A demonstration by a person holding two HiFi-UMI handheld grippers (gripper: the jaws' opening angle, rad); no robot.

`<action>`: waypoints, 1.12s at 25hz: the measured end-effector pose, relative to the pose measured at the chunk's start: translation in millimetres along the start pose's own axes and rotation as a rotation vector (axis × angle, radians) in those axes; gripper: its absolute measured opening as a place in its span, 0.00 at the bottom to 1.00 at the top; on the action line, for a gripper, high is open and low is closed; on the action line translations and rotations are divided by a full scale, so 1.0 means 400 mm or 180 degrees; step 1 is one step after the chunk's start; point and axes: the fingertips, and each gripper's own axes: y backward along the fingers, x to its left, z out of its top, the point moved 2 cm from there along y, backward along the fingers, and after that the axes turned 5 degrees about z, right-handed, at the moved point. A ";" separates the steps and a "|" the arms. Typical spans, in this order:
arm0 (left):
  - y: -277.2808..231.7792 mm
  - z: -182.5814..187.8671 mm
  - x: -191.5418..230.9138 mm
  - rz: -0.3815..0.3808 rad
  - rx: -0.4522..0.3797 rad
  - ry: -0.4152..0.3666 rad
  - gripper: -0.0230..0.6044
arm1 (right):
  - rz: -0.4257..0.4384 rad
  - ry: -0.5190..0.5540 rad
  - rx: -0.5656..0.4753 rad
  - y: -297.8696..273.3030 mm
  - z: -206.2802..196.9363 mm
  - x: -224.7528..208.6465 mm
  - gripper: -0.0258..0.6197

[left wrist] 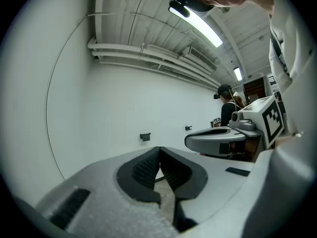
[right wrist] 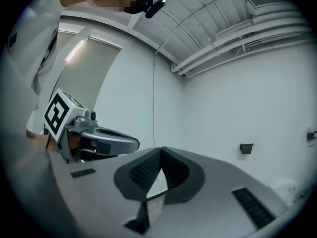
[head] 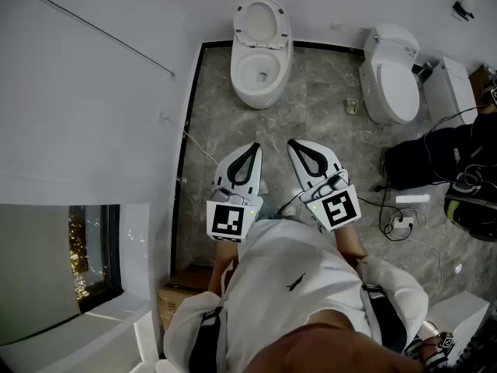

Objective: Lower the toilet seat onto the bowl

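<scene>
Light: we see bright, even light from a ceiling lamp (left wrist: 197, 24).
Shadows: we find them faint on the floor (head: 326, 123).
Edges: our gripper views bulge, corners black.

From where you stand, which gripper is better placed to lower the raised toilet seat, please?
Probably left: the left gripper lines up with the raised toilet seat; the right gripper sits further aside. Both are shut.

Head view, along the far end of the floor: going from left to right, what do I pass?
toilet with its seat up → small fitting on the floor → toilet with its lid down → white boxy unit
</scene>
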 end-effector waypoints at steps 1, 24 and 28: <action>-0.006 -0.003 0.002 0.0010 -0.0005 0.0007 0.08 | -0.0009 0.0000 -0.0004 -0.004 -0.003 -0.005 0.09; -0.278 -0.056 0.262 0.0034 0.0017 0.0007 0.08 | -0.0144 0.0104 0.0219 -0.304 -0.072 -0.202 0.09; -0.345 -0.049 0.342 -0.0019 0.0053 -0.0013 0.08 | -0.0172 0.0093 0.0302 -0.397 -0.071 -0.250 0.09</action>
